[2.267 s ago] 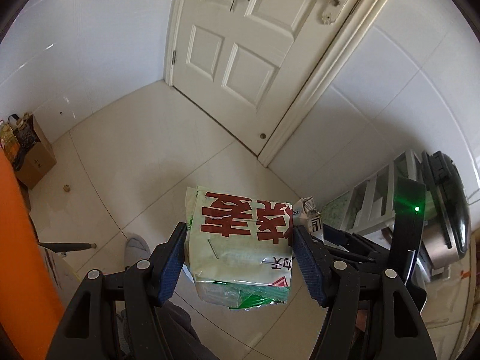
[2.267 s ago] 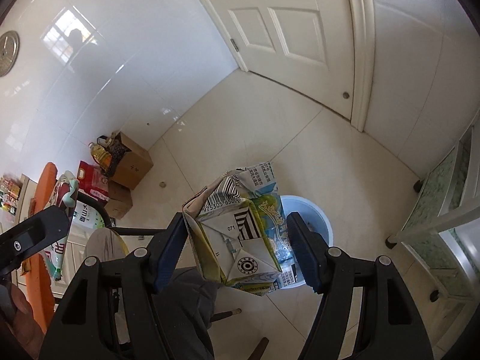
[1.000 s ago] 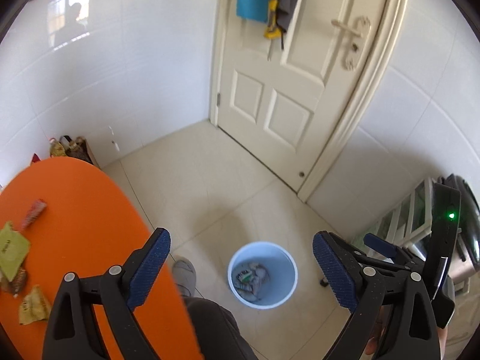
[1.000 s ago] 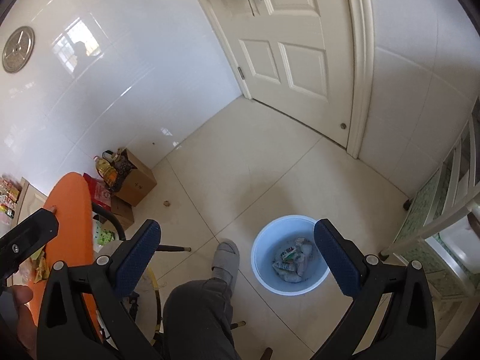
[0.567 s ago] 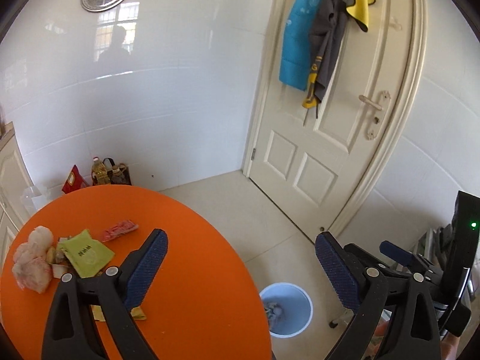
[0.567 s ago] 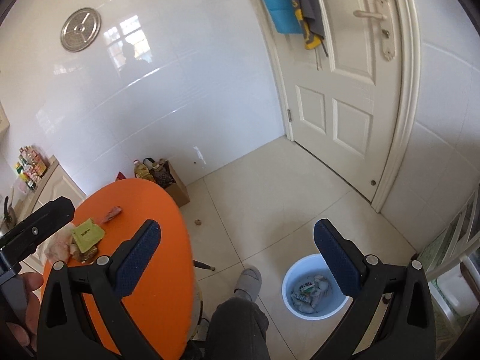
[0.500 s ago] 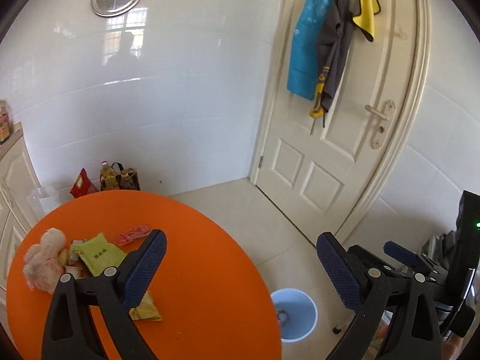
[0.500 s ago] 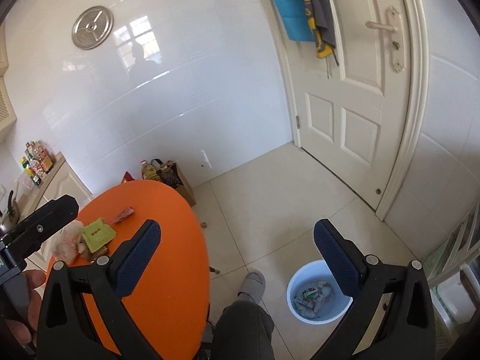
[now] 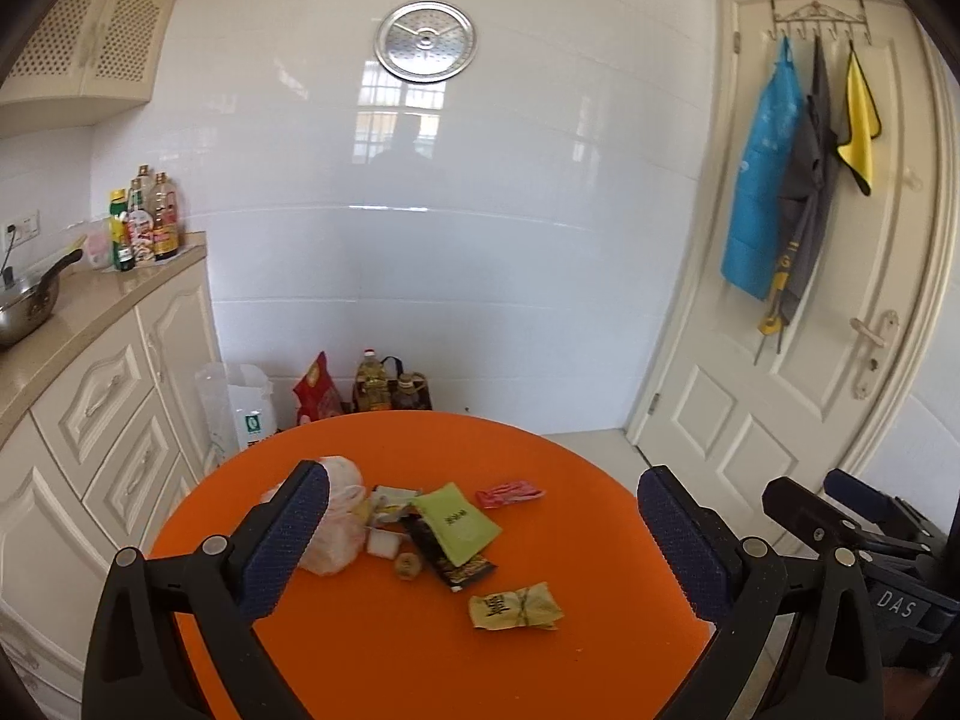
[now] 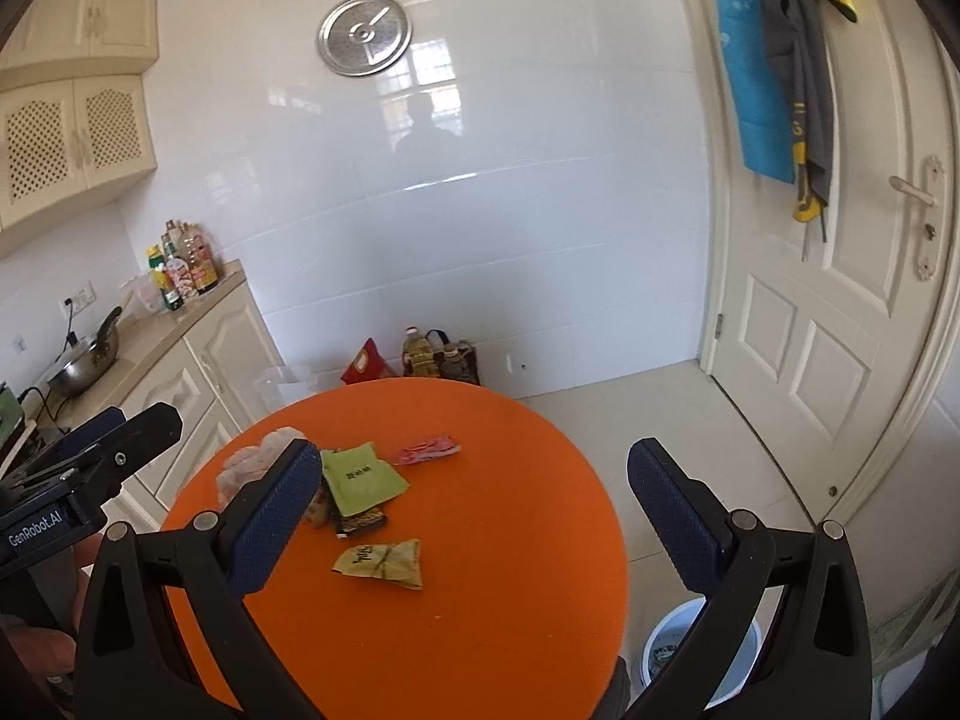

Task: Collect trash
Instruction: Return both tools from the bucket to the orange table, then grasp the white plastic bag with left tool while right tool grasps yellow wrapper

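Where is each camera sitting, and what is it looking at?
Left wrist: rides on the left tongs, open and empty, looking down at the orange table and its wrappers; the right tongs' body shows at right.
Right wrist: rides on the right tongs, open and empty, facing the same table; a hand shows at left, the blue bin below.
Both see: the green packet, white door.
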Action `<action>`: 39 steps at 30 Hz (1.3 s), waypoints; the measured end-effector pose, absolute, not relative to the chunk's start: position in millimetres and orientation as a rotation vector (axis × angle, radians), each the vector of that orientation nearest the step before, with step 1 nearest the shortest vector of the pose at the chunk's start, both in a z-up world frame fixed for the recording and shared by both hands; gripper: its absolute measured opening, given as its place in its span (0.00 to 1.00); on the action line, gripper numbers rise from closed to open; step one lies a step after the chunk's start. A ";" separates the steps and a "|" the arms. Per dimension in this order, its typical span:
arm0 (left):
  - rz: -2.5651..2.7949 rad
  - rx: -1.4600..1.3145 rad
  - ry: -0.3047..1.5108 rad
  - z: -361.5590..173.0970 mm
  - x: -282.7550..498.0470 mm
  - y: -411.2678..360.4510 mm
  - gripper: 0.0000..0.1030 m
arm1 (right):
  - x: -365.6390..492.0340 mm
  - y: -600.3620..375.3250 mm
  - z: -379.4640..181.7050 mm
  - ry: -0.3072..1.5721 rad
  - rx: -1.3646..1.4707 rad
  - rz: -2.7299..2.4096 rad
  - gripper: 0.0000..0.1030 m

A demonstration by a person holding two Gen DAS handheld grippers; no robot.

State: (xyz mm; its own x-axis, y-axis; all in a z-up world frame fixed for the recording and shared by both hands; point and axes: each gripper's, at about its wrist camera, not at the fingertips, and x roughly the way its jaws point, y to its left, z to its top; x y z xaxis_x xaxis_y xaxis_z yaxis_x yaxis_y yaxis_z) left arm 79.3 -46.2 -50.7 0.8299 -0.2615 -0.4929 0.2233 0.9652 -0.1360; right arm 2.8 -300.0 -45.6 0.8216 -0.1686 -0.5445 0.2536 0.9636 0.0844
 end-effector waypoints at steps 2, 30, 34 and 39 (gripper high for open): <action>-0.216 -0.085 0.527 -53.4 66.9 -32.7 0.99 | 8.3 -285.5 -43.7 0.563 0.132 -0.196 1.00; -0.070 -0.144 0.700 -93.4 109.0 -41.6 0.99 | 71.3 -227.7 -166.9 0.889 -0.028 -0.022 1.00; -0.068 -0.140 0.746 -105.9 136.4 -51.2 0.99 | 84.4 -228.9 -198.3 0.962 -0.065 -0.021 1.00; -0.065 -0.127 0.791 -119.3 172.0 -66.8 0.99 | 100.8 -232.9 -226.4 1.028 -0.126 -0.008 1.00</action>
